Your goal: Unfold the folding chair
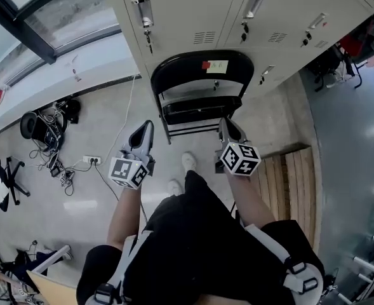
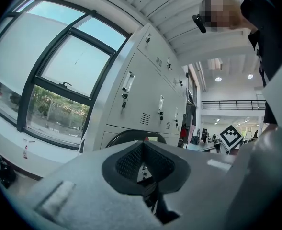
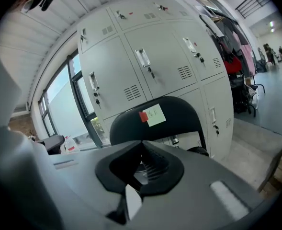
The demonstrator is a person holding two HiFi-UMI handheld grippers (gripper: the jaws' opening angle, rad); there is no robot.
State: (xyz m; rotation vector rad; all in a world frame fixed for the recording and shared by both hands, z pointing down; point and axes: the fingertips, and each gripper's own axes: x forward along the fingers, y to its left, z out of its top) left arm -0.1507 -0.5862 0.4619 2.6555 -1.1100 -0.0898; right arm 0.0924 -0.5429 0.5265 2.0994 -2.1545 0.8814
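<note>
A black folding chair (image 1: 199,75) leans folded against the grey lockers, with a yellow note and red tag (image 1: 216,66) on its backrest. My left gripper (image 1: 147,127) hangs shut and empty just left of the chair's lower frame, not touching it. On the other side my right gripper (image 1: 227,124) is shut too, holding nothing, close to the chair's lower right side. In the left gripper view the chair's curved back (image 2: 126,135) shows beyond the left gripper (image 2: 143,145). The right gripper view has the backrest (image 3: 174,116) straight ahead of the right gripper (image 3: 141,145).
Grey lockers (image 1: 193,11) stand behind the chair. A wooden slatted platform (image 1: 294,176) lies on the floor at the right. A power strip (image 1: 91,160) and tangled cables lie at the left under the window ledge. The person's shoes (image 1: 188,161) stand just before the chair.
</note>
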